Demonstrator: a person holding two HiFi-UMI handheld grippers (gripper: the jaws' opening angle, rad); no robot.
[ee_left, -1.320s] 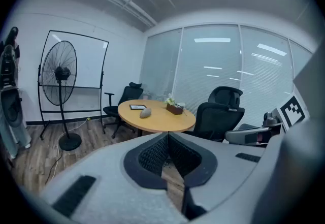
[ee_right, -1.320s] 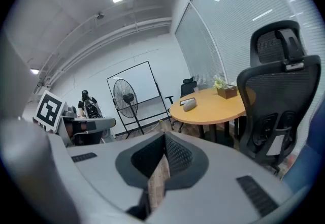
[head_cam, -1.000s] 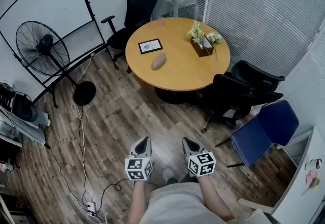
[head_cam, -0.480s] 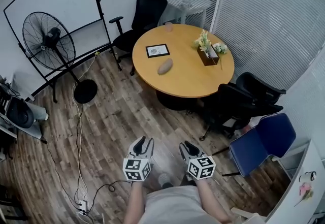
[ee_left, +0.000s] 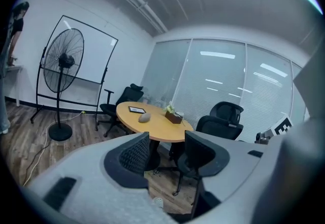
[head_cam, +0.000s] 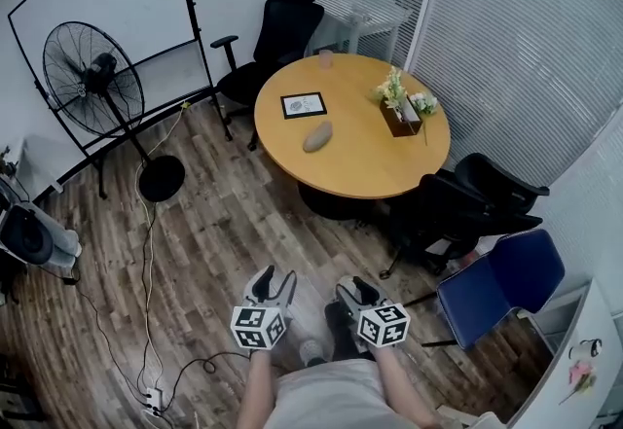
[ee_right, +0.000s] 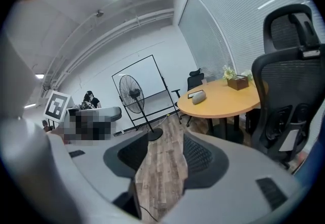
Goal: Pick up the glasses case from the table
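Note:
The glasses case (head_cam: 317, 136) is a grey oval pouch lying on the round wooden table (head_cam: 362, 168), near its left side. It also shows far off as the case (ee_left: 145, 117) in the left gripper view and the case (ee_right: 198, 97) in the right gripper view. Both grippers hang low in front of the person, over the wooden floor and well short of the table. My left gripper (head_cam: 274, 275) (ee_left: 166, 139) has its jaws opening, nothing between them. My right gripper (head_cam: 352, 286) (ee_right: 165, 141) is opening too, with only floor seen in its gap.
On the table stand a framed picture (head_cam: 304, 105), a flower box (head_cam: 401, 114) and a cup (head_cam: 325, 58). Black office chairs (head_cam: 282, 33) (head_cam: 467, 208) and a blue chair (head_cam: 501, 276) ring it. A pedestal fan (head_cam: 92, 77) and floor cables (head_cam: 146, 252) are at left.
Both grippers' jaws have parted from shut to spread. The head view has shifted, so the table and fan sit a little further right and lower in it.

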